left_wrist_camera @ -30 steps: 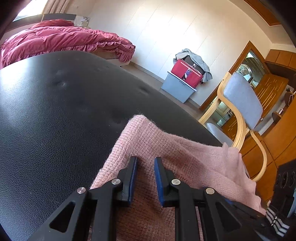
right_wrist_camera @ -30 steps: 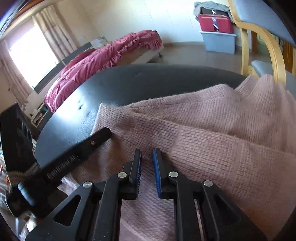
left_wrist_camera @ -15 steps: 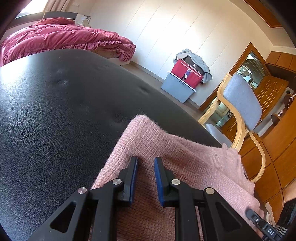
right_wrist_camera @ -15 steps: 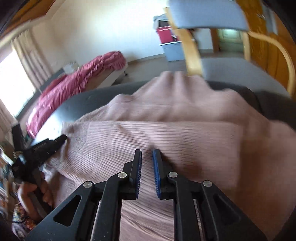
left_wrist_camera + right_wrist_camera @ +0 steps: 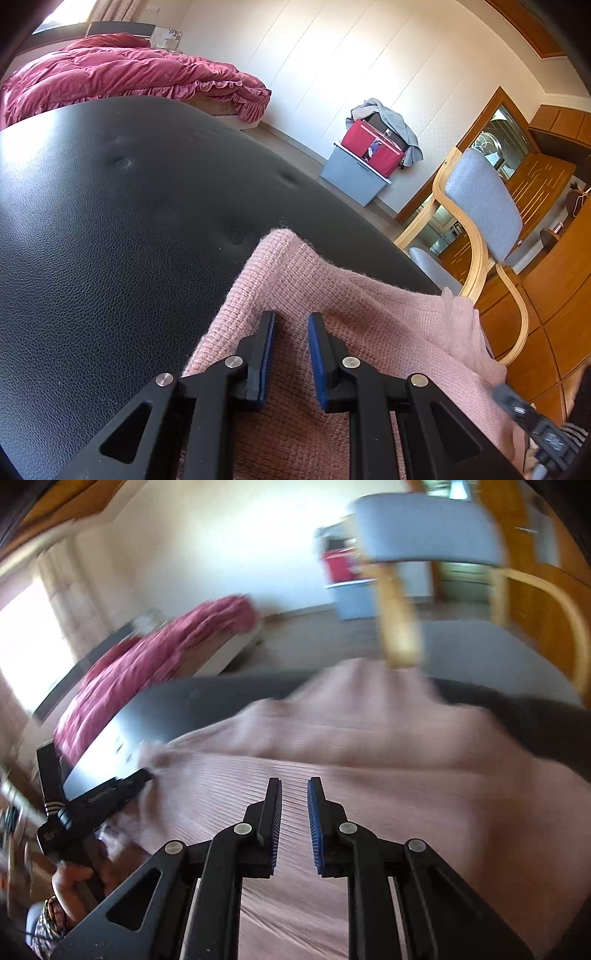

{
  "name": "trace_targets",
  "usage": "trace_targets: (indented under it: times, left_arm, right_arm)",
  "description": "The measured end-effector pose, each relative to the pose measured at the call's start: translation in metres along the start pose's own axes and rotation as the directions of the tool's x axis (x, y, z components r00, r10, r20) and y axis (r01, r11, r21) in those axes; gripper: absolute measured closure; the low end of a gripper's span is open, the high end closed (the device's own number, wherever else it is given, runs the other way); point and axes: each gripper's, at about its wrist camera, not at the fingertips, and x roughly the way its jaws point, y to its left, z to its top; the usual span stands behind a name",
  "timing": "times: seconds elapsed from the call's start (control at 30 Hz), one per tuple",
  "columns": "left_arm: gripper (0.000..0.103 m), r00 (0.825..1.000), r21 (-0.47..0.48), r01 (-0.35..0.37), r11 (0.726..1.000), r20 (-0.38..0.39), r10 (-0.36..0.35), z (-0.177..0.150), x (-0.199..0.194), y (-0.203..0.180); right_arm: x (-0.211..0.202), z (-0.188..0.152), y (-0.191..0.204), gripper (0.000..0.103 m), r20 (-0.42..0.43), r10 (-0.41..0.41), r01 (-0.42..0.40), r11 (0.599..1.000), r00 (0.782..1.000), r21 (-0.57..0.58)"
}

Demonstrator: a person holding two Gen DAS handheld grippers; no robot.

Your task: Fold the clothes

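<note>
Knitwear, a pink sweater (image 5: 369,760), lies across the black table (image 5: 110,240), directly beneath both tools. Right gripper (image 5: 294,794) hovers with jaws opening, nothing between them; left gripper (image 5: 291,328) stands slightly apart over its edge, gripping nothing.

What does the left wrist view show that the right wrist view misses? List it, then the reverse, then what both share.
Only the left wrist view: the left gripper over the knit, a gap between its pads.

Only the right wrist view: the right gripper, jaws opening, nothing between them, and a person's hand.

Both: the pink knitted sweater on the black leather surface, the crimson quilted bed cover, the grey-cushioned wooden chair, the red bin.
</note>
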Motion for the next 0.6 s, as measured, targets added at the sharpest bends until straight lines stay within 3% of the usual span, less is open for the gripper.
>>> trace_targets:
  times: [0.1, 0.2, 0.37, 0.53, 0.6]
  left_arm:
    - [0.085, 1.000, -0.005, 0.007, 1.000, 0.000, -0.007, 0.000, 0.000, 0.002]
    - [0.085, 1.000, -0.007, 0.011, 1.000, 0.000, -0.011, 0.000, 0.000, 0.003]
    - [0.085, 1.000, -0.009, 0.012, 1.000, -0.001, -0.012, 0.000, 0.000, 0.004]
    - [0.085, 1.000, -0.002, 0.005, 1.000, -0.001, -0.005, -0.001, -0.001, 0.003]
    - [0.085, 1.000, -0.005, 0.008, 1.000, -0.001, -0.008, -0.001, -0.001, 0.004]
  right_arm:
    - [0.036, 0.005, 0.018, 0.087, -0.061, 0.002, -0.004, 1.000, 0.998, -0.025]
    - [0.040, 0.001, 0.002, 0.087, -0.057, -0.001, 0.001, 1.000, 0.998, -0.008]
    - [0.009, -0.008, -0.058, 0.088, -0.019, -0.118, 0.119, 0.986, 0.993, 0.114]
    - [-0.040, -0.029, -0.113, 0.087, 0.034, -0.190, 0.175, 0.950, 0.981, 0.260]
    - [-0.056, -0.033, -0.107, 0.077, 0.050, -0.226, 0.207, 0.946, 0.973, 0.248]
